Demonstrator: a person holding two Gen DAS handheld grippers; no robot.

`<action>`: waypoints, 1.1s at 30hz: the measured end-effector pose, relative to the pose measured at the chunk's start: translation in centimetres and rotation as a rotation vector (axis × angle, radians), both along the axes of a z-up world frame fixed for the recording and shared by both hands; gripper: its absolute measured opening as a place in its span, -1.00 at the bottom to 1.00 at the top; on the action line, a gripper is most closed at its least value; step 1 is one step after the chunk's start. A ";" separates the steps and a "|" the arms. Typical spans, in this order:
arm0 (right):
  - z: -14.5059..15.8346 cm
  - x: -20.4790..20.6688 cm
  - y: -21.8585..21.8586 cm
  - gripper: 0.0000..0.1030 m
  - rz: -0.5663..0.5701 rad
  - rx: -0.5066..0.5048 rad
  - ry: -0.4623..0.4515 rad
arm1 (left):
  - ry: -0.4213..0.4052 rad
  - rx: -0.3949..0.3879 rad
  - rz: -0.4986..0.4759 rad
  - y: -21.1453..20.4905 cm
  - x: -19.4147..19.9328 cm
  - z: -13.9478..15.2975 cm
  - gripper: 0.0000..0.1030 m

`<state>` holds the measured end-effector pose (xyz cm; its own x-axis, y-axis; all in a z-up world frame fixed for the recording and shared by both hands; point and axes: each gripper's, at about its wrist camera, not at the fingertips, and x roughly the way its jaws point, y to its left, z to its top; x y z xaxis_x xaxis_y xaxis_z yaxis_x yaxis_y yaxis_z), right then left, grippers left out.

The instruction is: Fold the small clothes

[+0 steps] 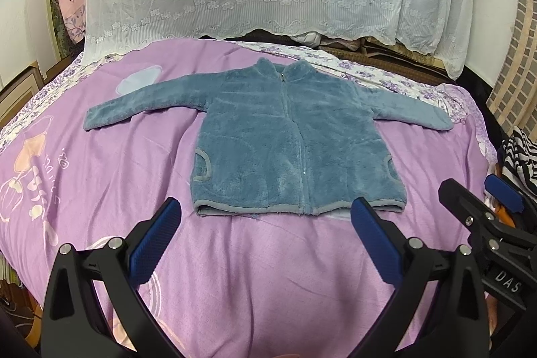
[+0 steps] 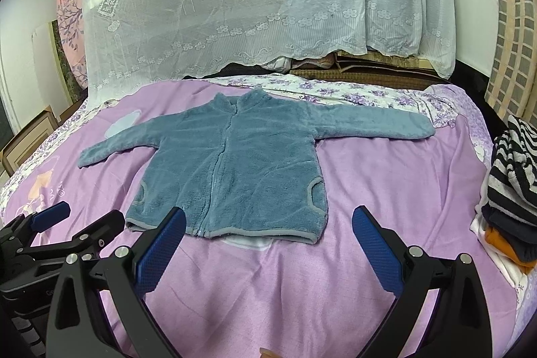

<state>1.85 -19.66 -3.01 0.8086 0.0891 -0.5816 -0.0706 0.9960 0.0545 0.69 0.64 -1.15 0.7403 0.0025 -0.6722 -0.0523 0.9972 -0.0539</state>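
Purple bedspread [image 1: 255, 274] with a blue fleece jacket [image 1: 288, 136] laid flat in the middle, zipped, both sleeves out. Left gripper [image 1: 265, 223] and right gripper [image 2: 268, 230] hover near its hem, fingers spread, holding nothing. Striped clothes pile [image 2: 513, 163] sits right.

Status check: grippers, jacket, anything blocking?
Left gripper and right gripper open, empty, short of the hem. Blue fleece zip jacket flat on purple bedspread, sleeves spread, unfolded. Striped folded clothes pile at right, clear.
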 end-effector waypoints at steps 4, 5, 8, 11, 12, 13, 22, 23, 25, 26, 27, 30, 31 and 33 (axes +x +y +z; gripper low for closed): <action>0.0 0.0 0.0 0.93 0.001 0.002 0.001 | 0.001 0.001 0.000 0.0 0.0 0.0 0.92; 0.0 0.0 0.0 0.93 0.000 0.001 0.000 | 0.001 0.001 0.001 0.0 0.0 0.0 0.92; 0.0 -0.1 0.1 0.93 -0.001 0.001 0.002 | 0.002 0.000 0.001 0.0 0.0 0.0 0.92; 0.0 -0.1 0.1 0.93 -0.001 0.002 0.001 | 0.000 0.000 0.000 0.0 0.0 0.0 0.92; 0.0 -0.1 0.1 0.93 -0.001 0.003 0.001 | 0.000 0.001 0.000 0.0 0.0 0.0 0.92; 0.0 -0.1 0.1 0.93 -0.001 0.002 0.001 | 0.000 0.000 0.000 0.0 0.0 0.0 0.92; -0.1 -0.1 0.1 0.93 0.000 0.003 0.002 | 0.001 0.001 0.000 0.0 0.0 0.1 0.92; -0.1 -0.1 0.1 0.93 0.000 0.003 0.002 | 0.000 0.001 0.000 0.0 0.0 0.0 0.92; -0.1 -0.1 0.1 0.93 0.000 0.003 0.003 | 0.002 0.000 0.000 0.0 0.0 0.0 0.92; -0.1 -0.1 0.1 0.93 0.000 0.003 0.003 | 0.002 0.000 0.000 0.0 0.0 0.0 0.92; -0.1 0.0 0.0 0.93 -0.001 0.003 0.003 | 0.003 0.000 0.000 -0.1 0.0 0.0 0.92; -0.1 -0.1 0.2 0.93 0.001 0.003 0.003 | 0.002 0.000 0.000 0.0 0.0 0.1 0.92; -0.1 -0.1 0.2 0.93 0.001 0.003 0.003 | 0.002 0.000 0.000 0.0 0.0 0.1 0.92; -0.1 -0.1 0.2 0.93 0.001 0.004 0.004 | 0.002 0.000 0.000 0.0 0.0 0.1 0.92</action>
